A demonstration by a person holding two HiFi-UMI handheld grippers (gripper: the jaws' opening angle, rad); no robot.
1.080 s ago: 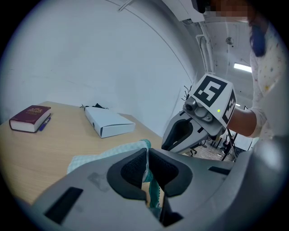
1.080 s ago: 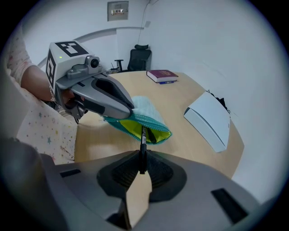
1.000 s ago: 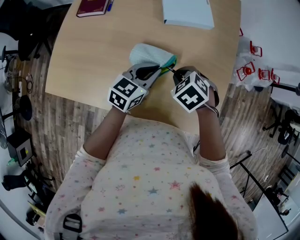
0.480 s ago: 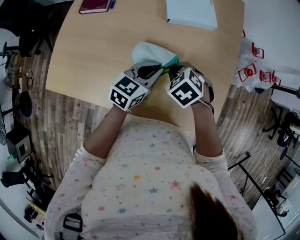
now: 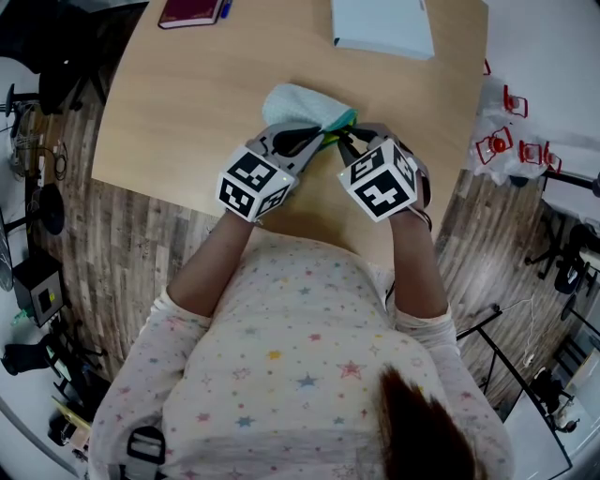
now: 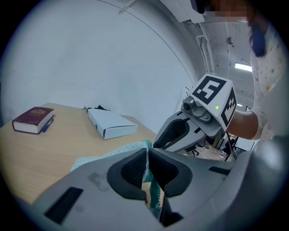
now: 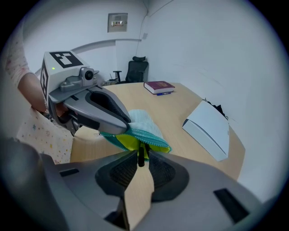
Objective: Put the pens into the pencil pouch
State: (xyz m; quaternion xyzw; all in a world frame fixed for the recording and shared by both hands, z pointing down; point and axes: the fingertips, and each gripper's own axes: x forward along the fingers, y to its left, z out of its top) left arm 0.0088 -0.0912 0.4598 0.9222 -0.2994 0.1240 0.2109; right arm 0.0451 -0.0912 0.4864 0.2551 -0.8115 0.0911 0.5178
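Pencil pouch [image 5: 298, 101]: pale mint fabric with a teal zip edge and a yellow-green lining. It lies on the light wooden table [image 5: 187, 103], just above the middle of the head view, with its mouth toward the lower right.
Left gripper [image 6: 147, 152]: jaws closed on the pouch's zip edge, with the fabric pinched between the dark pads. In the head view it reaches in from the lower left. The lip it holds is raised, and the lining shows beneath it.
Black pen [image 7: 140, 159]: thin and dark, at the centre of the right gripper view. Its far end sits at the pouch's open mouth, against the yellow lining. How far in it reaches cannot be told.
Right gripper [image 7: 141, 153]: jaws drawn together on the black pen and tilted steeply down. In the head view it sits just right of the left gripper, their tips close together at the pouch's mouth.
White box [image 5: 382, 26]: flat, at the top edge of the head view, right of centre and well apart from the pouch.
Maroon book [image 5: 187, 13]: closed, at the upper left corner of the table.
Blue pen [image 5: 220, 9]: lies just beside the book's right edge.
Person: a star-patterned top fills the lower half of the head view, with both forearms stretched toward the table.
Floor [image 5: 141, 253]: wood planks around the table.
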